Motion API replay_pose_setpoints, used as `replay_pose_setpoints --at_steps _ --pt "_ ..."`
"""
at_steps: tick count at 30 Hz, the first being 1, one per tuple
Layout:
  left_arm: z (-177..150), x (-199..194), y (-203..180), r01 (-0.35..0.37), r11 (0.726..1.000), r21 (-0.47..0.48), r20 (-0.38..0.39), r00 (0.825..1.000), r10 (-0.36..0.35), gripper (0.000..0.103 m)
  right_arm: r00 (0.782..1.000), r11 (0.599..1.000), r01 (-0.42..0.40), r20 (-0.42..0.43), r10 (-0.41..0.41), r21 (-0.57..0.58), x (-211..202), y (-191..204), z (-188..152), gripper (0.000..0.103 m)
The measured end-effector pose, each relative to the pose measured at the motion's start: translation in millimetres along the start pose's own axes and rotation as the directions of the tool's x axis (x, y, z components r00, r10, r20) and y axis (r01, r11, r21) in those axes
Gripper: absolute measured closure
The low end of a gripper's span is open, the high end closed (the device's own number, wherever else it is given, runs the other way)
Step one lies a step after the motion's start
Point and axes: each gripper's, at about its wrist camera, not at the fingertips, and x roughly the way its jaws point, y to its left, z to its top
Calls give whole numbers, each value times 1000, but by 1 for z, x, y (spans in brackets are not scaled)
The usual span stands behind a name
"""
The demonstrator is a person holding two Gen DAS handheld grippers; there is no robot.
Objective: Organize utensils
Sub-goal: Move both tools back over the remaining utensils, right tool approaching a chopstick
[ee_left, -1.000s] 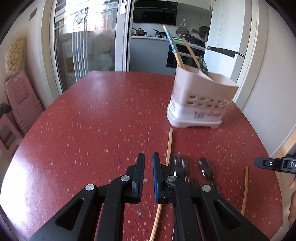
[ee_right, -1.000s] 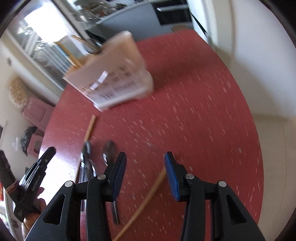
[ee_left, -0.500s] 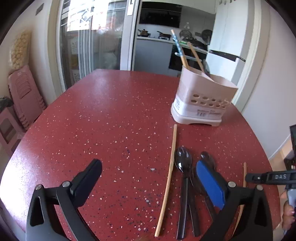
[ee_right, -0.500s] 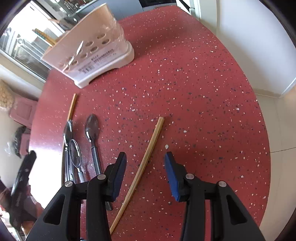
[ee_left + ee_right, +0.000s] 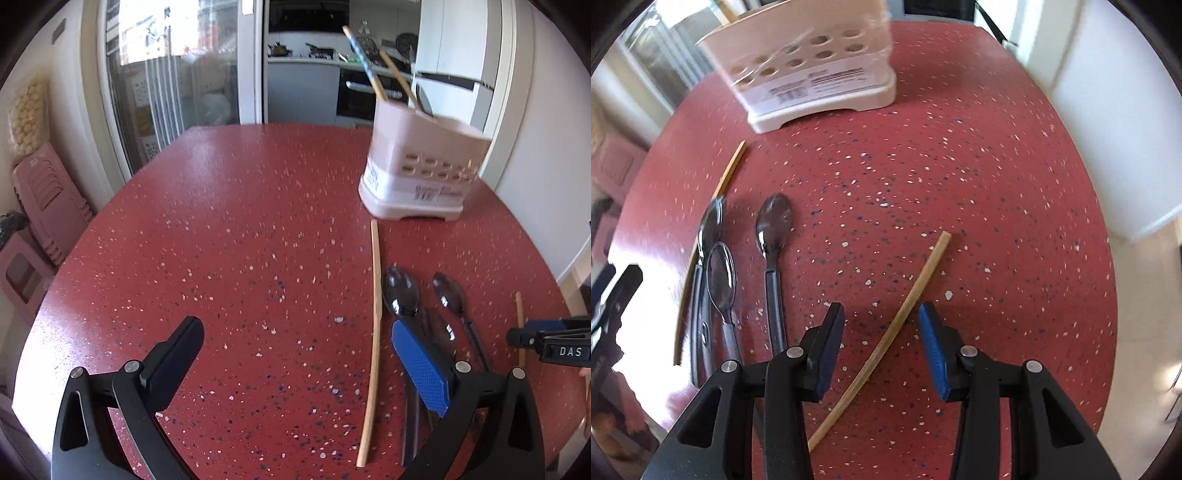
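Note:
A pink utensil holder [image 5: 421,173] stands on the red table with chopsticks [image 5: 369,70] in it; it also shows in the right wrist view [image 5: 816,66]. My left gripper [image 5: 295,354] is wide open and empty, above a bamboo chopstick [image 5: 373,332] and dark spoons [image 5: 400,291]. My right gripper [image 5: 882,328] is open, its jaws on either side of a second bamboo chopstick [image 5: 905,314], just above the table. Three spoons [image 5: 774,229] and the first chopstick [image 5: 729,171] lie to its left.
The red speckled table [image 5: 240,240] has a rounded edge with floor beyond on the right [image 5: 1145,332]. Pink stools [image 5: 40,192] stand at the left. A kitchen lies behind the holder.
My left gripper opened from nearly shut to wide open. My right gripper moved down and forward over the right chopstick, which now lies between its jaws.

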Motion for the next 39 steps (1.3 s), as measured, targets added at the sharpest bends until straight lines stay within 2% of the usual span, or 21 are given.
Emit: replay_pose_setpoints --at_steps 4,8,11,15,19,23,26,29,31,34,36,37,39 --pt "-1 9 -8 35 997 64 -54 998 -32 0 1000 999 27 8 -26 -34 0 5 -3 63" --pt "1 20 -18 50 992 112 -96 995 -39 0 999 996 45 27 -43 -73 -1 13 -4 75" --pt "1 27 -19 49 993 111 -121 992 -35 0 999 991 18 49 -11 -136 0 19 -9 80" --pt "2 33 -22 41 990 135 -146 989 -21 0 998 976 19 68 -5 -217 1 33 -10 80" --pt "2 38 -27 38 984 174 -170 985 -8 0 999 979 14 48 -4 -201 0 36 -8 80" --pt "5 44 -34 48 979 200 -192 981 -9 0 998 974 43 46 -33 -224 2 39 -2 80" --pt "9 46 -37 52 974 219 -195 981 -9 0 998 957 48 52 -34 -286 6 47 0 82" --pt "15 51 -39 61 972 227 -207 978 -13 1 995 920 75 86 -45 -385 8 59 2 88" --pt "19 53 -40 74 970 232 -214 976 -23 6 992 895 103 105 -63 -435 10 65 4 90" --pt "27 58 -42 81 969 234 -232 972 -25 9 998 910 44 57 -23 -412 10 59 13 91" --pt "30 61 -44 81 967 242 -236 971 -22 9 1000 937 -15 3 17 -349 9 50 21 88" --pt "31 61 -46 83 966 245 -241 970 -23 9 999 953 -39 -36 30 -301 10 44 25 83" --pt "34 63 -50 87 963 256 -249 968 -21 9 996 968 -49 -85 29 -246 12 40 30 82"
